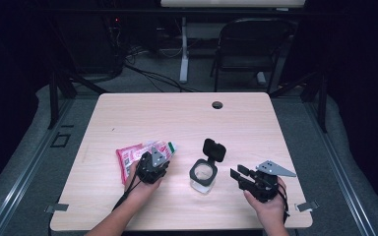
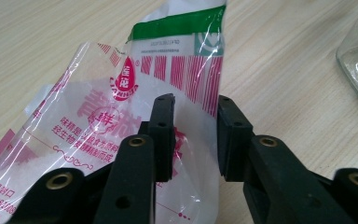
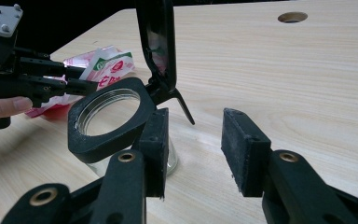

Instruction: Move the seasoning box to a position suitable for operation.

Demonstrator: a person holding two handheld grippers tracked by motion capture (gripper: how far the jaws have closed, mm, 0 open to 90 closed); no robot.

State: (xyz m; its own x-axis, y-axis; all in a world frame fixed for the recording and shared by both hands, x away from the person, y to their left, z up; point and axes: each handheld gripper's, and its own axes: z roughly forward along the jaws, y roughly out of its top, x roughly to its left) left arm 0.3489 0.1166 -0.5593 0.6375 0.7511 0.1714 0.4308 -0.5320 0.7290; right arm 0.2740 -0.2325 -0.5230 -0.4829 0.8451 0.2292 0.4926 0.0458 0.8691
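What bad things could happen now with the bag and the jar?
The left gripper has only a thin fold of the plastic bag between its jaws, so the bag might slip out or tear and spill its white grains. The glass jar stands with its lid flipped open, unheld by the right gripper, so a bump could tip it.

Table [image 1: 177, 113], far half: bare wood, open passage, one cable hole [image 1: 217, 104] near the far edge. Near half: pouch [image 1: 133, 157] at left; glass jar [image 1: 203, 176] at centre, its hinged lid [image 1: 214, 150] standing open. Open lanes between pouch and jar, and right of the jar.
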